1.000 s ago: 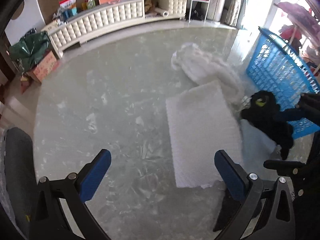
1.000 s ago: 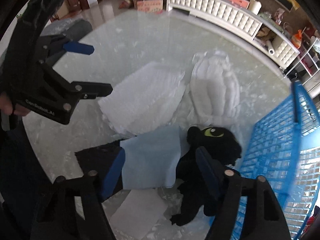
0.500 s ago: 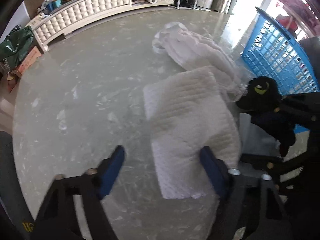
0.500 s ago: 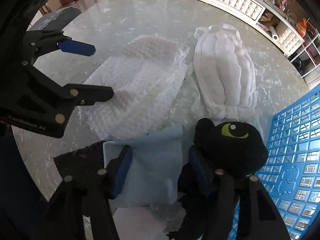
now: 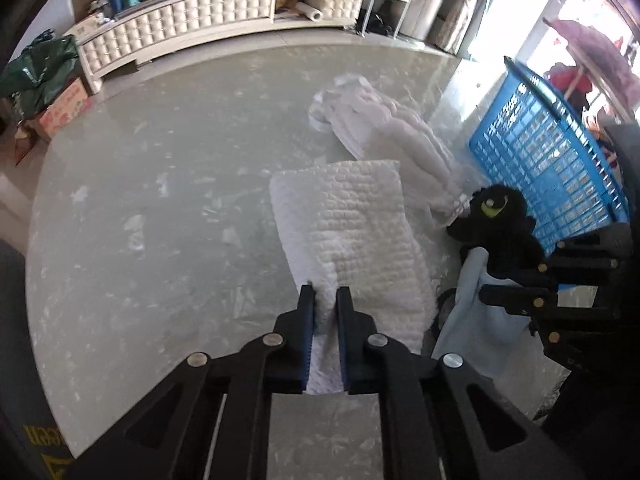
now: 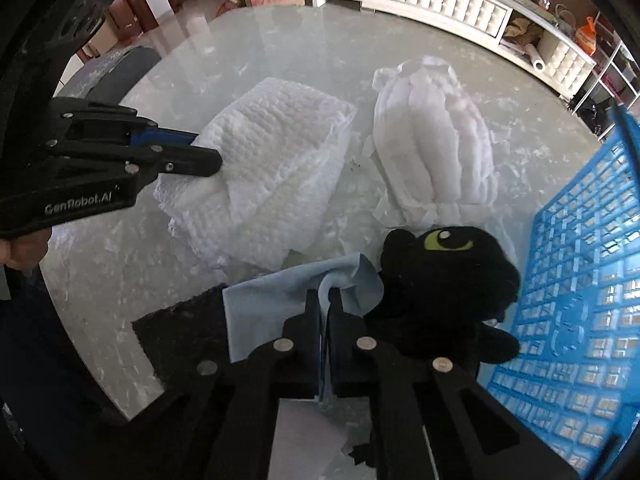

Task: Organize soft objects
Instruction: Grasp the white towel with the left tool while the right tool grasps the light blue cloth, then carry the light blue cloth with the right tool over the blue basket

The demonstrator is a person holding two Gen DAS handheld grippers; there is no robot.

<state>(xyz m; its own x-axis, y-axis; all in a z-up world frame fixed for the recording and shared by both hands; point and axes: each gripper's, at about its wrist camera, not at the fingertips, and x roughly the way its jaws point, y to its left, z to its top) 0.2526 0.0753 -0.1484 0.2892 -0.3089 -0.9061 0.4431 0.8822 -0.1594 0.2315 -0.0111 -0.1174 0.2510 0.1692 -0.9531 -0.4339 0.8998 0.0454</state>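
Observation:
My left gripper (image 5: 325,294) is shut on the near edge of a white quilted pad (image 5: 352,236) that lies on the glass table; the right wrist view shows the same grip (image 6: 208,160) on the pad (image 6: 276,168). My right gripper (image 6: 325,298) is shut on a bunched fold of a light blue cloth (image 6: 280,300), also seen in the left wrist view (image 5: 480,312). A black plush toy (image 6: 444,276) with a green eye lies against the cloth's right side. A white padded bundle (image 6: 436,148) lies behind.
A blue plastic basket (image 6: 576,280) stands at the table's right edge, touching the plush. A dark mat (image 6: 188,344) lies under the blue cloth. A white sheet (image 6: 308,432) lies below my right gripper. The round table edge (image 5: 44,280) curves left.
Both grippers went from open to shut. The left one moved forward onto the white pad's edge and closed on it. The right one closed on the blue cloth, bunching it.

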